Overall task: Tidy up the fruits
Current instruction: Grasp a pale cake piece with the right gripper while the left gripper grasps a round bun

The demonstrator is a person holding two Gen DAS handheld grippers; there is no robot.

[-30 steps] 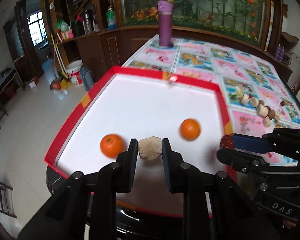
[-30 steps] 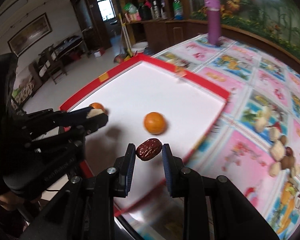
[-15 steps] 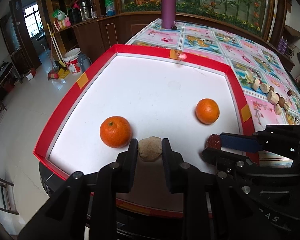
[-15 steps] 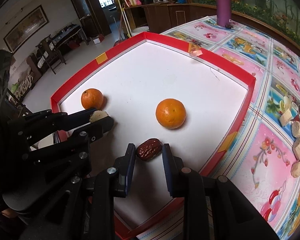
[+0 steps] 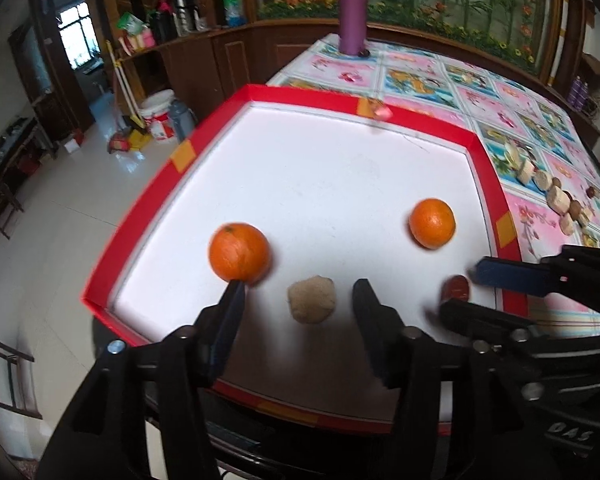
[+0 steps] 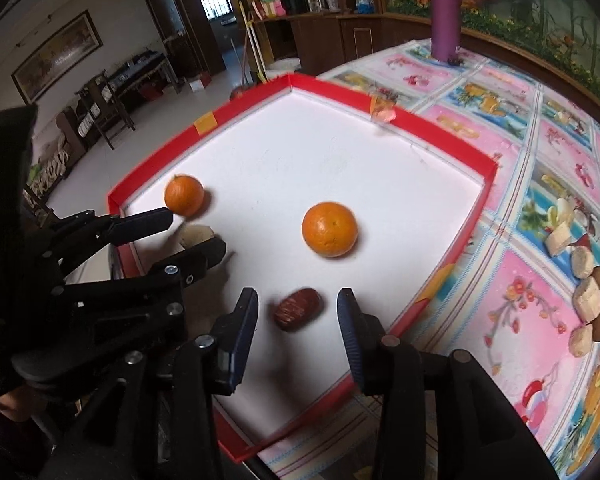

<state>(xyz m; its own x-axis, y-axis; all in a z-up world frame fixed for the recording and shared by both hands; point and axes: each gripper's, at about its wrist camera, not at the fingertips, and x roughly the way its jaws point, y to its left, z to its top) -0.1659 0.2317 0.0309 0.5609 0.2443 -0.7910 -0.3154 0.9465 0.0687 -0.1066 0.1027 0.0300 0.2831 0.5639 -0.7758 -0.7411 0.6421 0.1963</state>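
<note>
A red-rimmed white tray (image 5: 184,155) holds two oranges, one at the left (image 5: 239,252) and one at the right (image 5: 432,223). My left gripper (image 5: 298,300) is open around a tan round fruit (image 5: 311,299) that lies on the tray floor. My right gripper (image 6: 298,308) is open around a dark red date (image 6: 298,309) lying on the tray near its right rim (image 6: 436,280). In the right wrist view the oranges sit at the left (image 6: 184,195) and in the middle (image 6: 330,229), and the tan fruit (image 6: 196,235) shows between the left gripper's fingers.
A pile of tan and brown fruits (image 5: 556,196) lies on the patterned tablecloth right of the tray, also in the right wrist view (image 6: 588,304). A purple bottle (image 5: 352,8) stands at the table's far end. The floor drops away left of the tray.
Both grippers have opened. The tan fruit and the date, held half a second ago, now lie released on the tray between the fingers. Both grippers came lower over the tray.
</note>
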